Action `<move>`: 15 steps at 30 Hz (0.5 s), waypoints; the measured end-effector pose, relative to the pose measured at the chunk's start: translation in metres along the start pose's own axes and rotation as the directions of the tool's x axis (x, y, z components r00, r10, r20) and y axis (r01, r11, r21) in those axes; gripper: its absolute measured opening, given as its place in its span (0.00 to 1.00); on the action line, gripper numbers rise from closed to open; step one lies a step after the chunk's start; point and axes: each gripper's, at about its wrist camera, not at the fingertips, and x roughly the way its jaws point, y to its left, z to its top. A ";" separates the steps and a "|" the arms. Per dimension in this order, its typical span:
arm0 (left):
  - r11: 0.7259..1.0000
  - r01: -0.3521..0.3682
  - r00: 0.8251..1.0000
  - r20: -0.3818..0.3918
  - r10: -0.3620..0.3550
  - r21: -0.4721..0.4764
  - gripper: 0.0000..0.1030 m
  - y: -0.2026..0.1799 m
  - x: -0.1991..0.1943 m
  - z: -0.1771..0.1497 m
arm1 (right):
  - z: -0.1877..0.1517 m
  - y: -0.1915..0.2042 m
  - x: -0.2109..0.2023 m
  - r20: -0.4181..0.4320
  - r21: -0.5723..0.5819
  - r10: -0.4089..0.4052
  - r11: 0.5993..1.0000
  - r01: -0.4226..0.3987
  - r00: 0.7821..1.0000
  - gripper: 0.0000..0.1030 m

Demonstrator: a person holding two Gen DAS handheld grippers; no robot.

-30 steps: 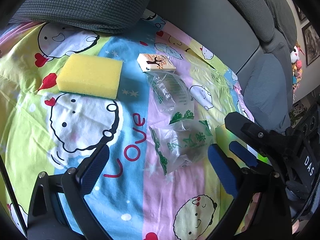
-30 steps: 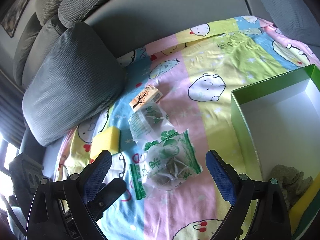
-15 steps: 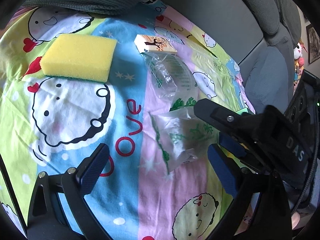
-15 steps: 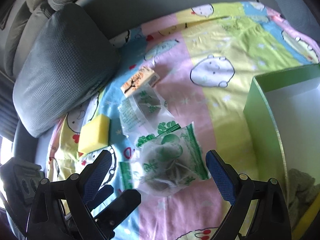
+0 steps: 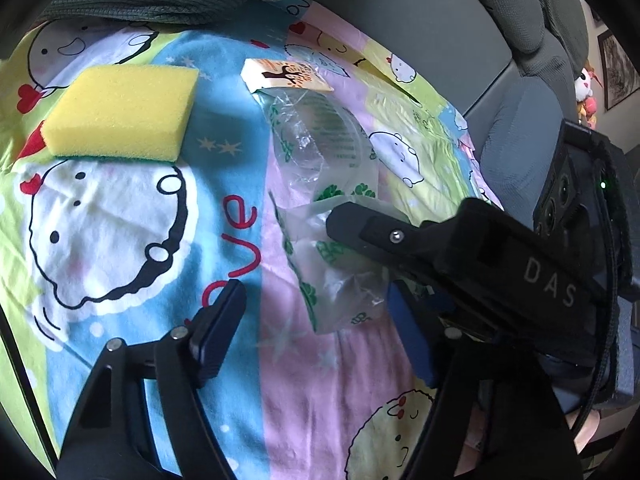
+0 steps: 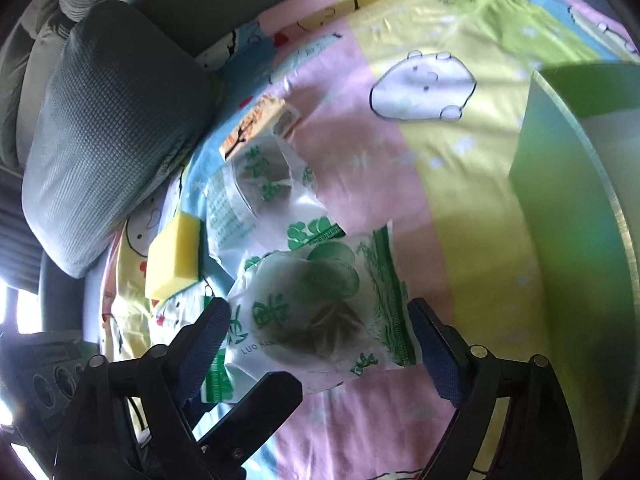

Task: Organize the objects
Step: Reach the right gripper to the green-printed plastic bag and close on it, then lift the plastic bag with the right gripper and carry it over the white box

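Note:
A clear plastic bag with green print [image 6: 316, 304], holding a dark round lump, lies on the cartoon bedsheet. My right gripper [image 6: 318, 348] hangs just over it, jaws closing, with the bag between the blue pads [image 6: 432, 352], which sit at its edges. My left gripper [image 5: 316, 332] is also closing around the same bag [image 5: 336, 280]; its left pad [image 5: 218, 332] stands clear of the plastic. The right gripper's black body [image 5: 460, 252] lies across the bag's right side in the left wrist view. A left finger [image 6: 260, 404] shows below the bag.
Beyond it lie a second crumpled bag [image 5: 320, 140], a small tree-print box [image 5: 286, 76] and a yellow sponge [image 5: 120, 112]. A green box with a white inside [image 6: 560, 200] stands to the right. A grey cushion [image 6: 108, 128] and the sofa back border the sheet.
Both grippers have dropped closer to the near bag. The left jaws have narrowed a lot, the right ones slightly. The right gripper has slid across the bag in the left wrist view.

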 end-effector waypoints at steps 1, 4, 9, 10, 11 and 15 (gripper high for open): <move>1.000 0.009 1.000 0.000 -0.009 0.008 0.62 -0.001 0.000 0.000 | -0.001 0.002 0.000 0.002 -0.010 -0.004 1.000 0.004 1.000 0.85; 0.999 0.042 0.999 0.000 -0.042 0.027 0.47 -0.005 0.001 -0.001 | -0.002 0.004 0.003 -0.012 -0.028 0.026 0.999 -0.026 1.000 0.74; 0.998 0.044 0.999 0.013 -0.044 0.051 0.45 -0.011 0.001 -0.001 | -0.002 0.003 0.003 0.000 -0.036 0.032 0.999 -0.032 0.999 0.71; 0.998 0.043 0.999 0.015 -0.044 0.055 0.45 -0.012 0.001 -0.001 | -0.003 0.003 0.003 0.003 -0.035 0.035 0.999 -0.035 0.999 0.70; 0.997 0.042 0.999 0.018 -0.043 0.058 0.45 -0.012 0.000 -0.002 | -0.003 0.002 0.002 0.007 -0.032 0.039 0.999 -0.039 0.999 0.70; 0.997 0.030 0.999 0.037 -0.033 0.075 0.45 -0.017 -0.006 -0.002 | -0.004 0.003 0.001 0.020 -0.030 0.065 0.997 -0.065 0.998 0.69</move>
